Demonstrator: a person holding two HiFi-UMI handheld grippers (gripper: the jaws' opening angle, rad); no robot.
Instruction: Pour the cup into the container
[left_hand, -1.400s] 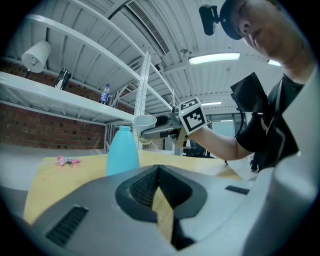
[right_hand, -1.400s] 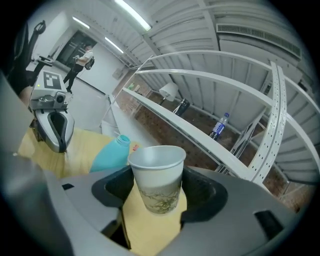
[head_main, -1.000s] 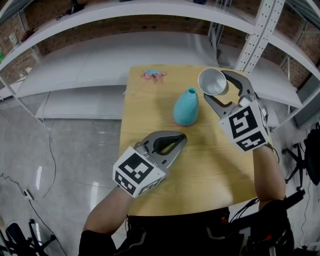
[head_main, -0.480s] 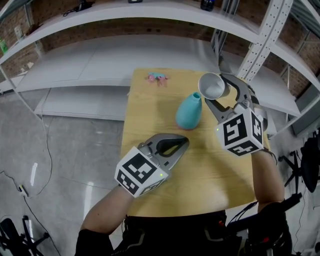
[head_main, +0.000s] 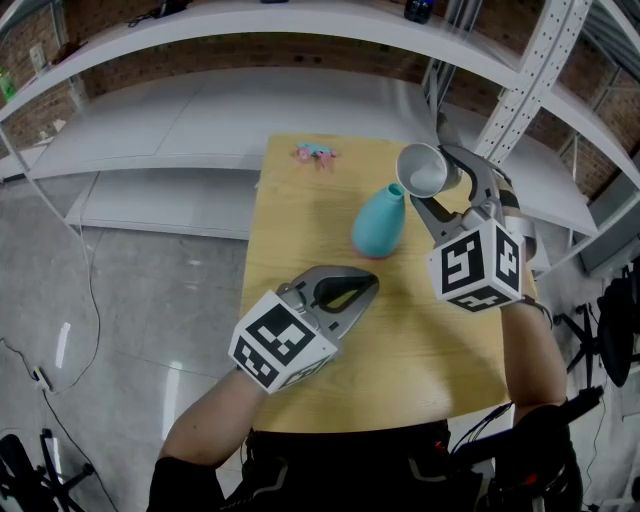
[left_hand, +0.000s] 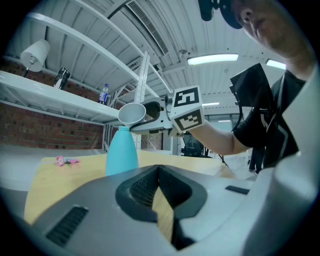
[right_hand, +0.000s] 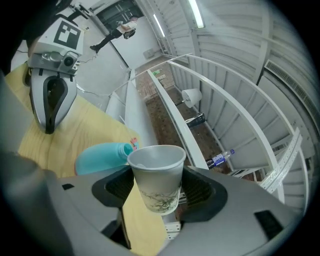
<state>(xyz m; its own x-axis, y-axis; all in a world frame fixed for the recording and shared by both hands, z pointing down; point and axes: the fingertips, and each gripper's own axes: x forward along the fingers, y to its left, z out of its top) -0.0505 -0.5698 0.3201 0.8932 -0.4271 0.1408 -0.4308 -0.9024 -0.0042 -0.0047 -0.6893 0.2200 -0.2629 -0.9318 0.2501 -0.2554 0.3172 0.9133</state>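
The right gripper (head_main: 438, 190) sits in the upper right of the head view, its jaws pressed against both sides of a pale paper cup (head_main: 423, 167). The cup is tipped over, mouth toward the teal container (head_main: 379, 222), and its rim is just beside the container's neck. The container stands upright mid-frame on the wooden table (head_main: 420, 330). The cup may hold something, but I can't make it out from here. Lower left, the left gripper (head_main: 345, 288) has its jaws drawn together on nothing. A small pink object (head_main: 314, 153) lies near the table's top edge.
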